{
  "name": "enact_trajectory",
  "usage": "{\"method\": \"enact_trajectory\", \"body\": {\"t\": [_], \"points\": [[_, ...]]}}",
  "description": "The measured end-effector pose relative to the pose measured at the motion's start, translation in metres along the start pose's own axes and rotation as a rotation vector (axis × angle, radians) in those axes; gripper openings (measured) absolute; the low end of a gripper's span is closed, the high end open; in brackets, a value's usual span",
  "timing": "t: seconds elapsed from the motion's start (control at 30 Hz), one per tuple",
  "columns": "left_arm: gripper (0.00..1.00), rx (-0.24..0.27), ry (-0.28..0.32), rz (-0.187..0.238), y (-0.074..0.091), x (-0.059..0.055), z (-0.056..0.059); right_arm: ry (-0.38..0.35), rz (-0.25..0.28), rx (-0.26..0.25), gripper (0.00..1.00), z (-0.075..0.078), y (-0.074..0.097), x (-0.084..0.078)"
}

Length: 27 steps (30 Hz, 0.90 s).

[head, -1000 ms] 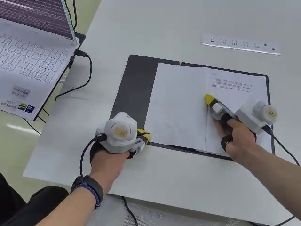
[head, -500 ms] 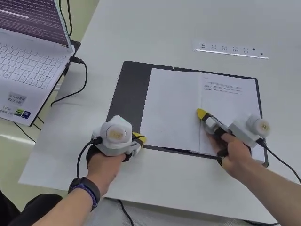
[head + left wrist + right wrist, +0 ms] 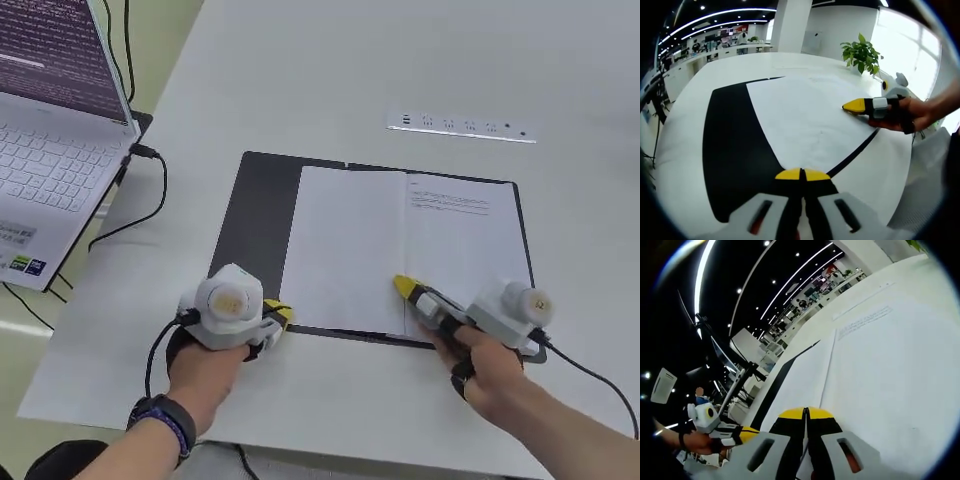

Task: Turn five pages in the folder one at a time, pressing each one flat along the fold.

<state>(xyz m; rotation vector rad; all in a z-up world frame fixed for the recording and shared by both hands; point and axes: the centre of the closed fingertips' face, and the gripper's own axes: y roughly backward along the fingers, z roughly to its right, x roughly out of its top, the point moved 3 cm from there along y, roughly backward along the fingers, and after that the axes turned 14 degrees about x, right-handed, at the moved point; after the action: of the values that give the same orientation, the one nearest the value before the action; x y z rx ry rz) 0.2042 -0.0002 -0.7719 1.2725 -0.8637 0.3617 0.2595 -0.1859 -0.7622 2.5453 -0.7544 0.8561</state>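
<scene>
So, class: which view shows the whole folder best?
The head view: it looks down on the open folder, nearly its whole outline showing. The left gripper view gives its black cover and one page, stretched. The right gripper view skims low over the pages.

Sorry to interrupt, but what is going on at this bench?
A person works on an open folder on a white table with a gripper in each hand. The right gripper, jaws shut, has its tips on the paper at the fold, near the folder's near edge. The left gripper, also shut, sits at the folder's near left corner.
</scene>
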Motion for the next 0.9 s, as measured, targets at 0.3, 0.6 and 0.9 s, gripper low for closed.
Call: {"method": "enact_trajectory", "body": {"t": [0.3,0.6,0.9], "points": [[0.0,-0.002,-0.002,0.003,0.0,0.0,0.0,0.005,-0.022,0.004,0.0,-0.003,0.012,-0.014],[0.0,-0.005,-0.005,0.005,0.0,0.0,0.0,0.017,-0.042,0.011,0.0,-0.011,0.021,-0.03],[0.0,-0.011,-0.006,0.006,0.002,-0.001,0.0,0.028,-0.057,0.015,0.0,-0.016,0.027,-0.038]]}}
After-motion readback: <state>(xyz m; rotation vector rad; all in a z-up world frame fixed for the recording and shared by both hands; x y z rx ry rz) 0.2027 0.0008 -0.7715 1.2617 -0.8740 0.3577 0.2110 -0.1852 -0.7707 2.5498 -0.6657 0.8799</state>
